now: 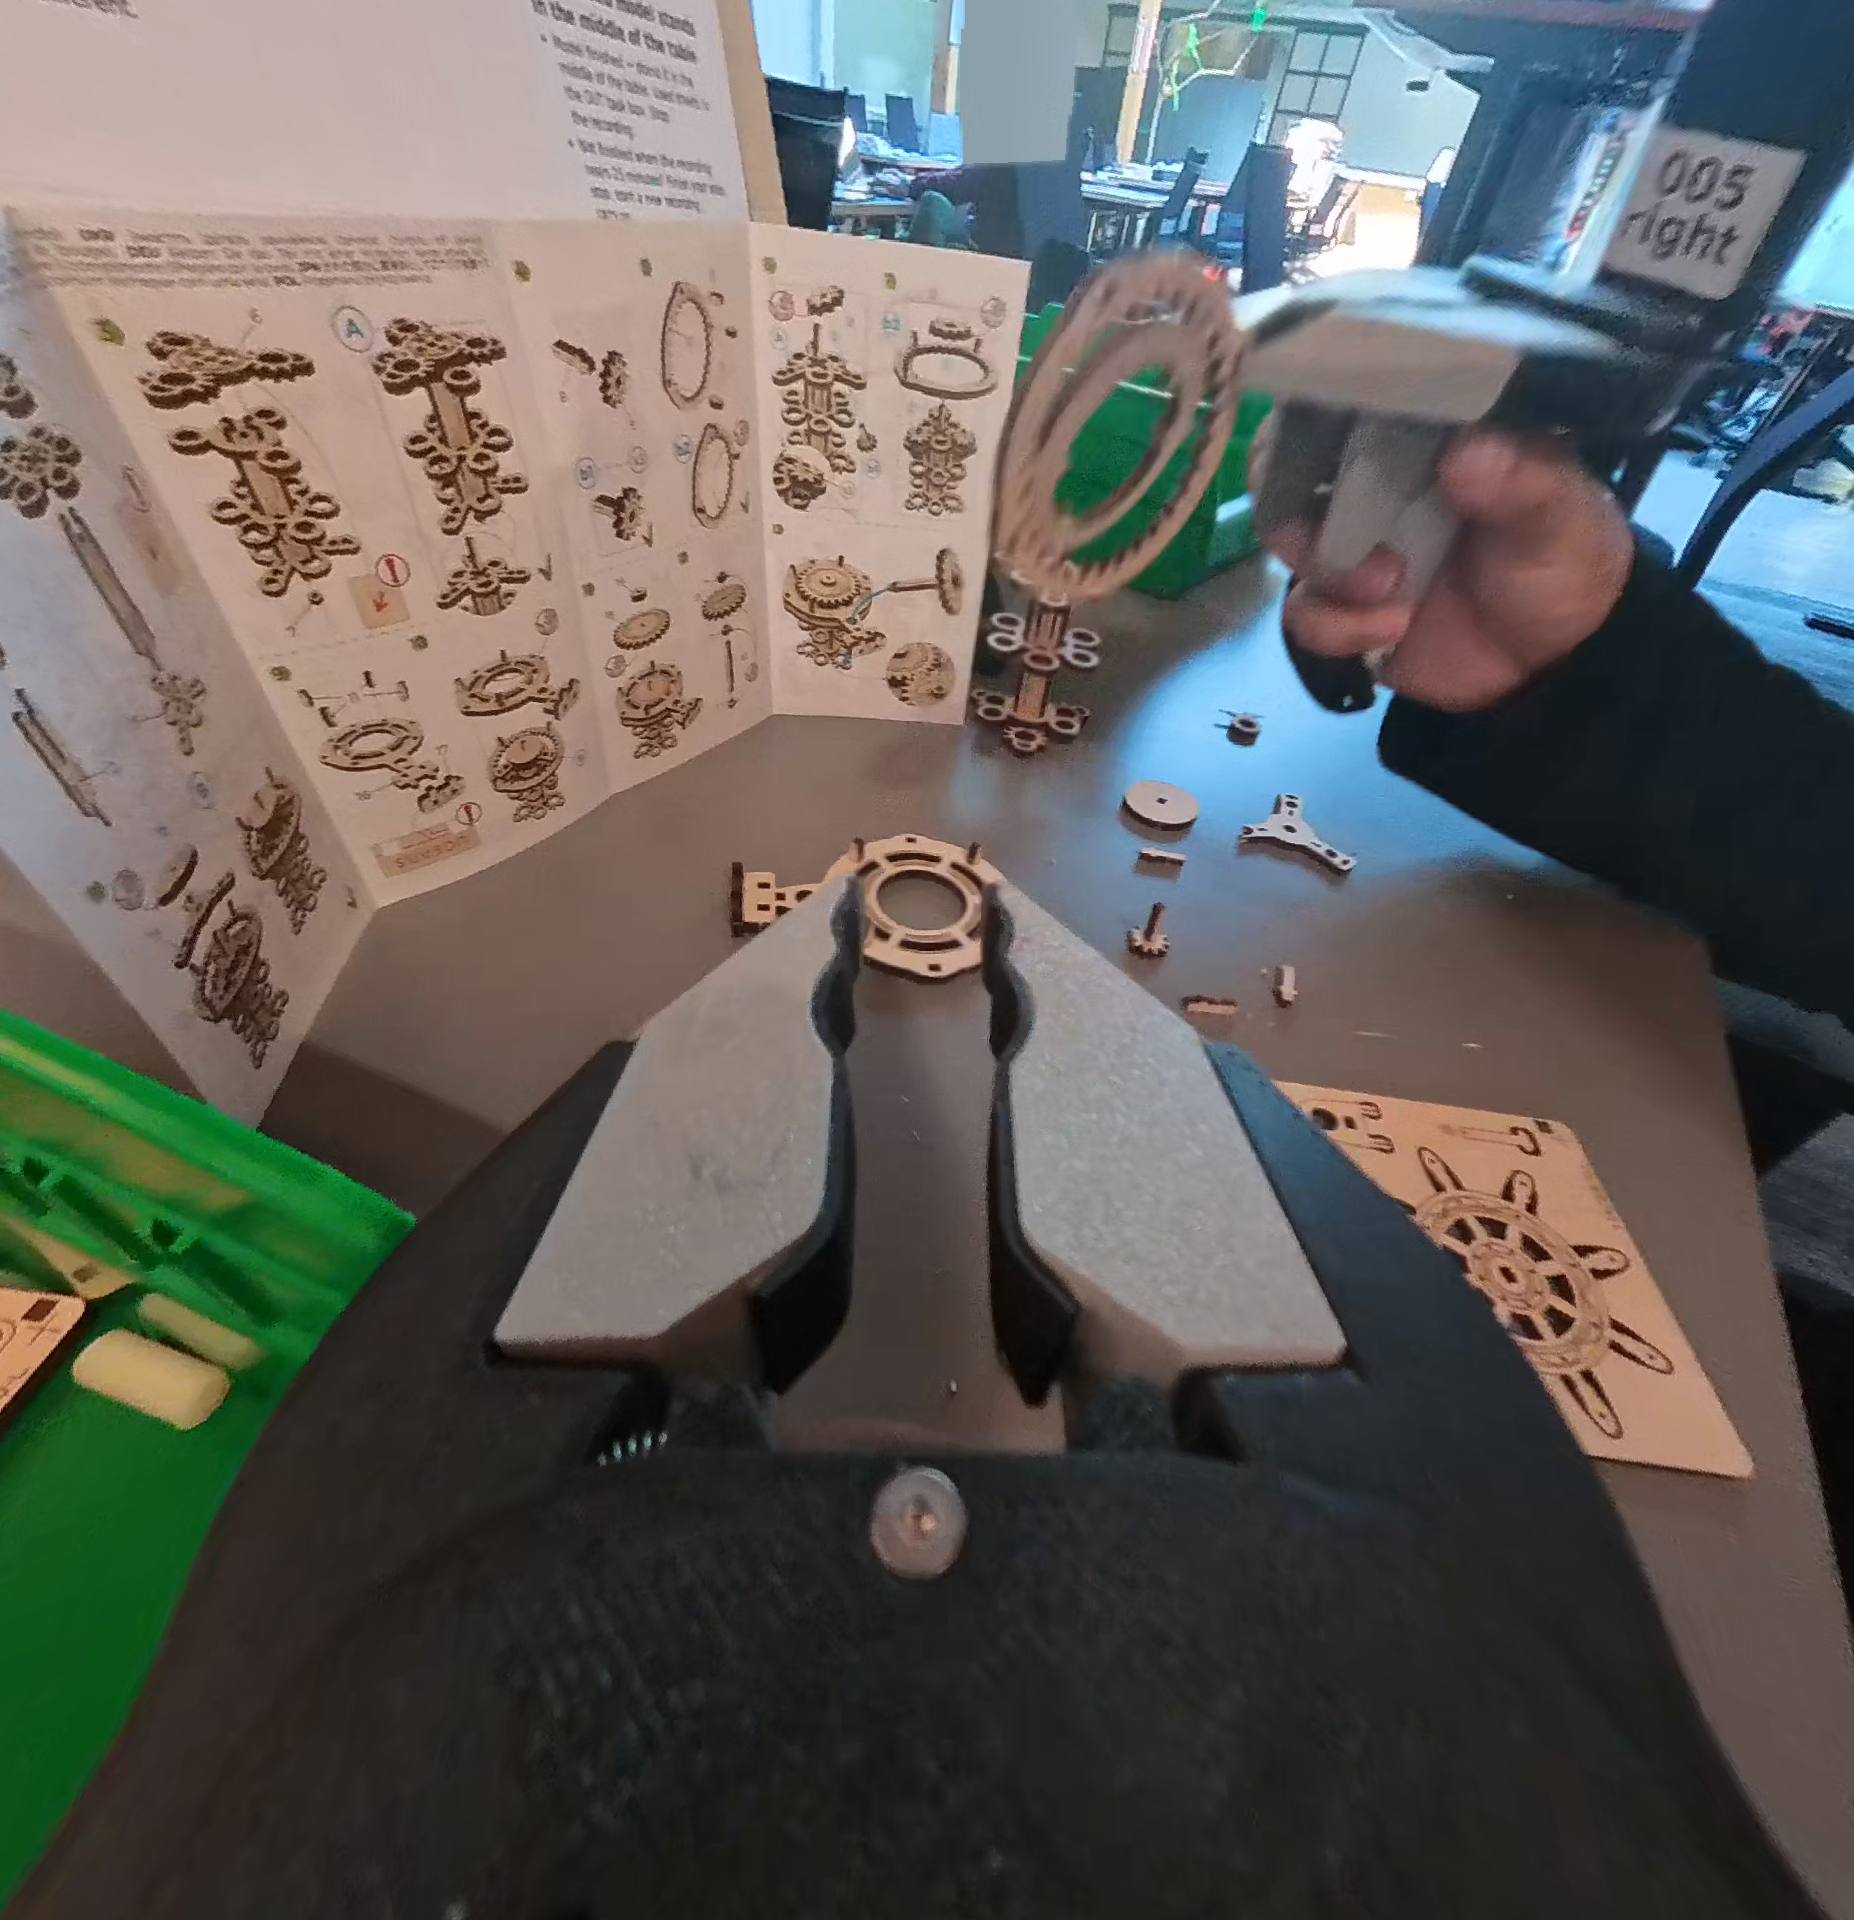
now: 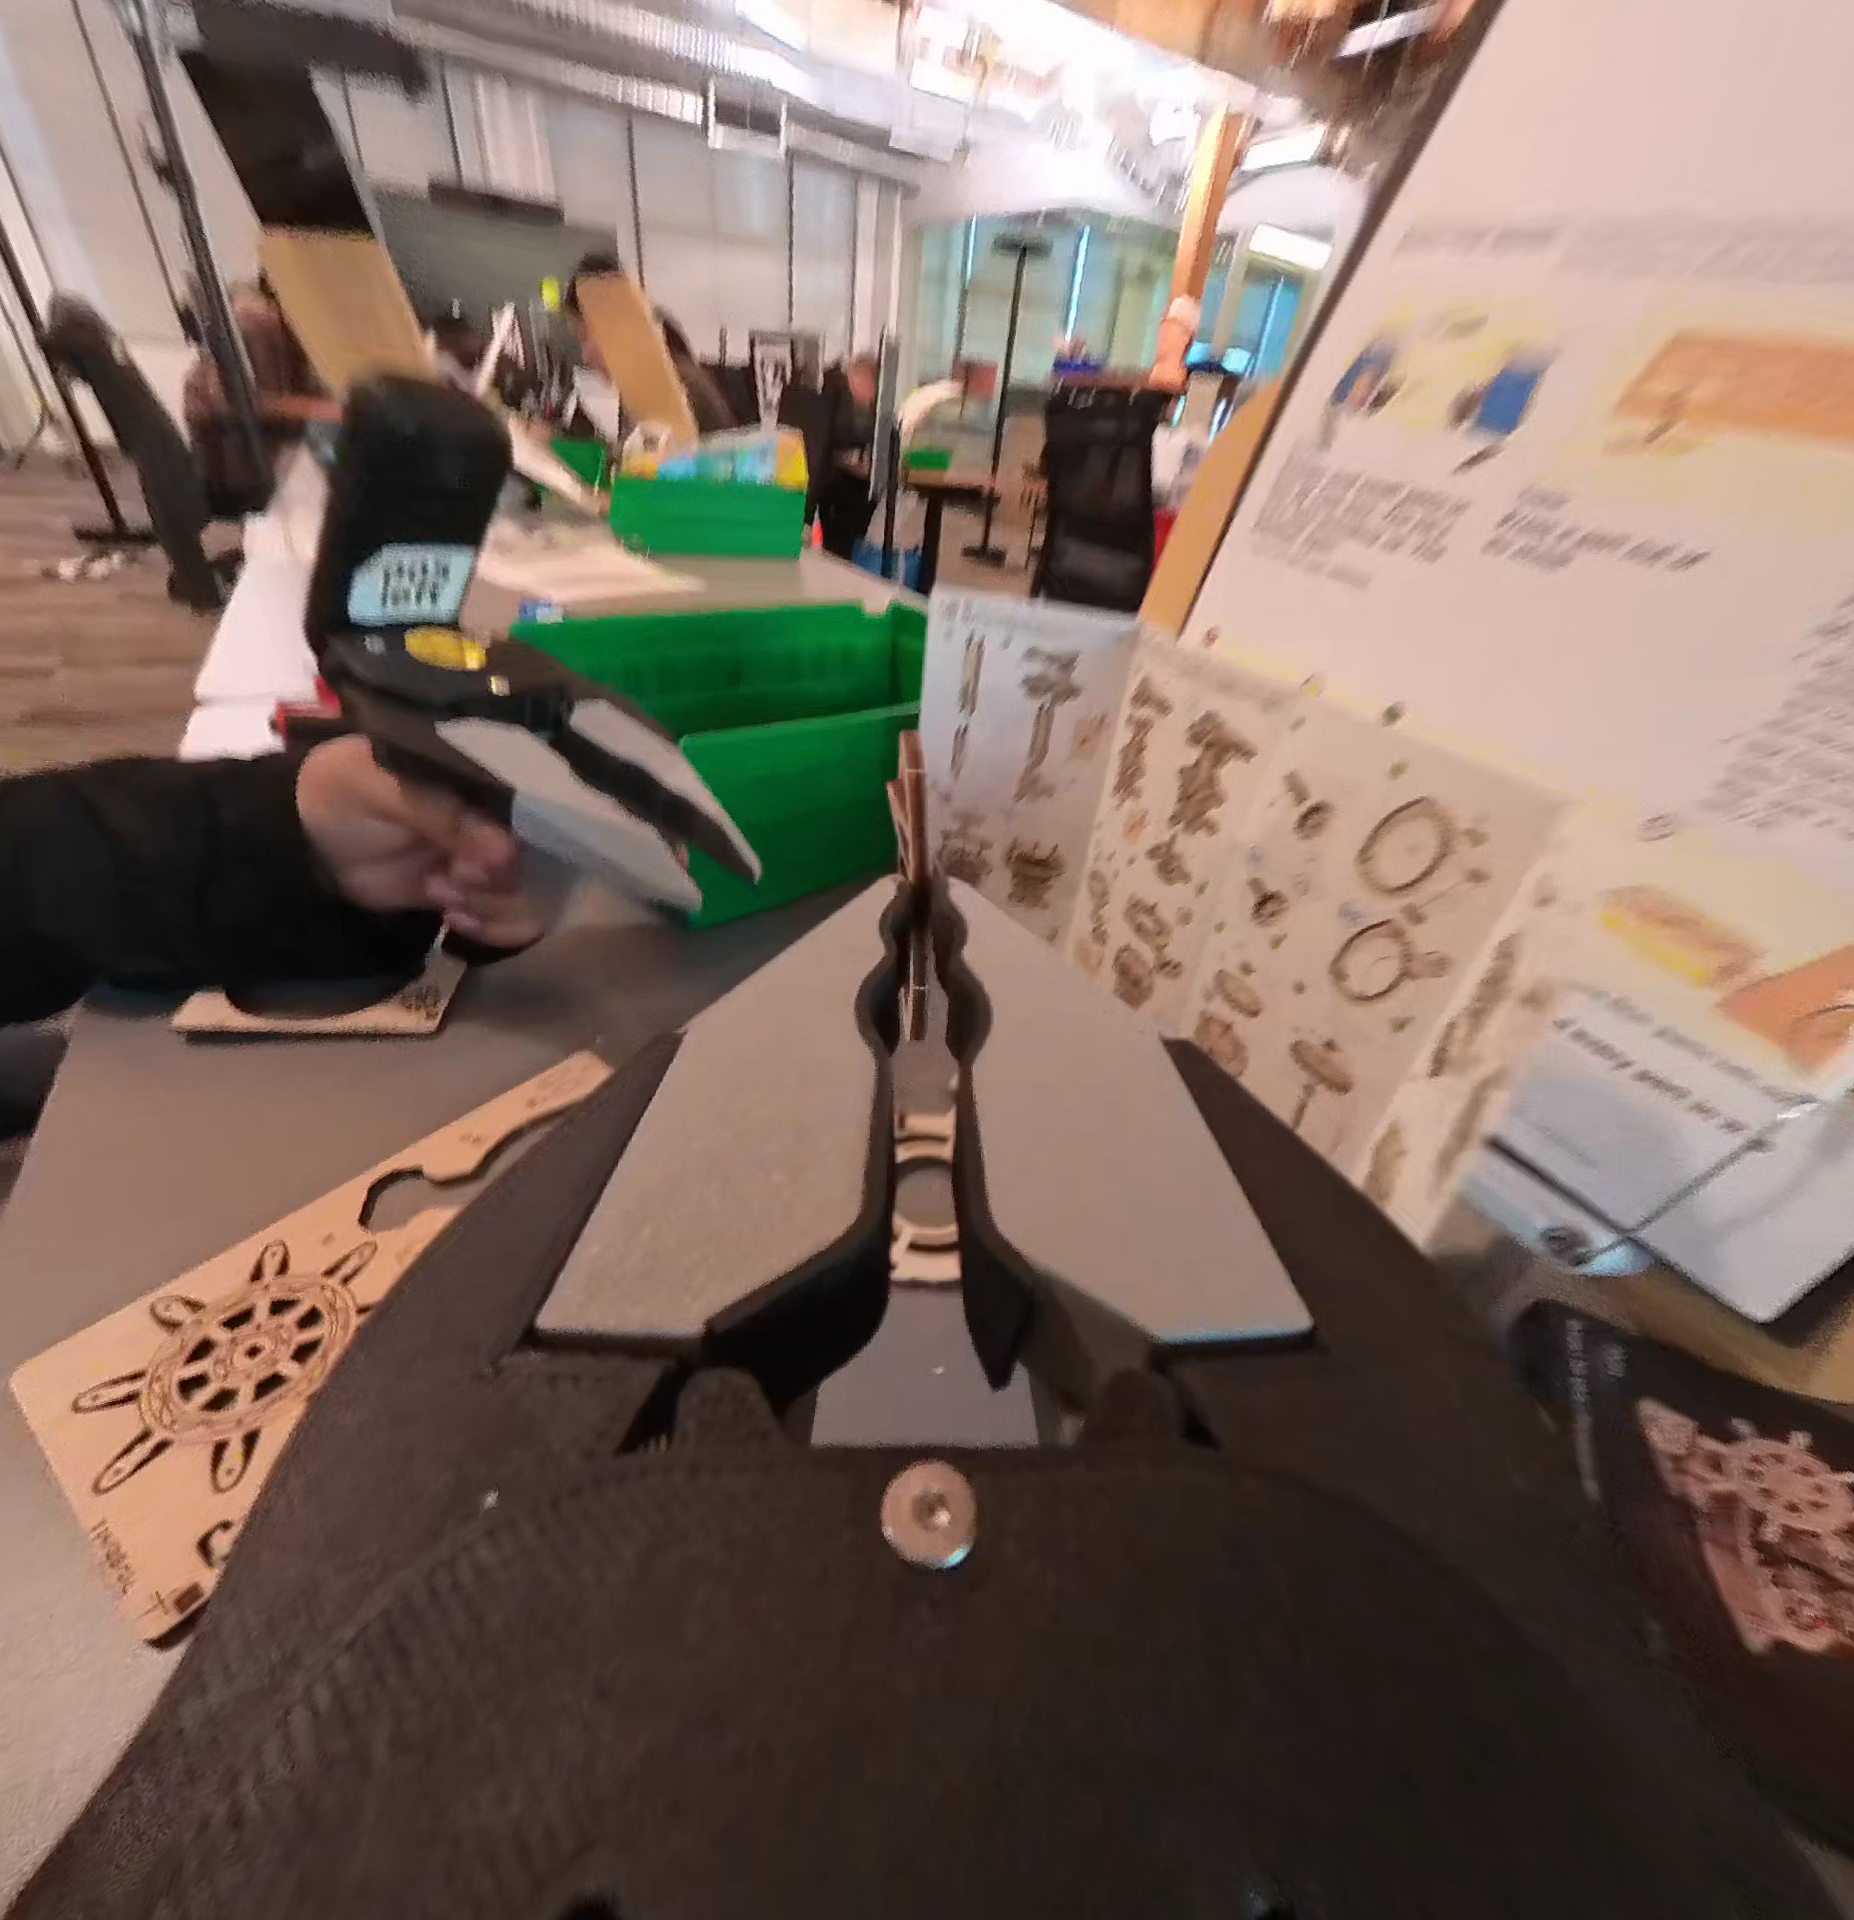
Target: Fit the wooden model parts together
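Note:
My left gripper [image 1: 923, 914] is open and empty, low over the table, and it also shows in the right wrist view [image 2: 722, 878]. Just past its tips a flat wooden ring plate [image 1: 918, 920] with a side bracket lies on the table. My right gripper [image 2: 918, 904] is shut on the rim of a large toothed wooden ring [image 1: 1120, 426] and holds it in the air, above a standing wooden column assembly [image 1: 1037, 665]. In the right wrist view the ring [image 2: 910, 810] shows edge-on. The right gripper [image 1: 1243, 343] is up and to the right of my left one.
Small loose parts lie to the right: a disc [image 1: 1160, 805], a three-armed piece [image 1: 1297, 831] and several pegs. A cut-out wooden sheet [image 1: 1525, 1278] lies at the near right. A folded instruction leaflet [image 1: 435, 540] stands at the back. Green bins stand at the left [image 1: 123, 1351] and at the back [image 1: 1183, 488]. Tip to tip, the grippers are about 12 cm apart.

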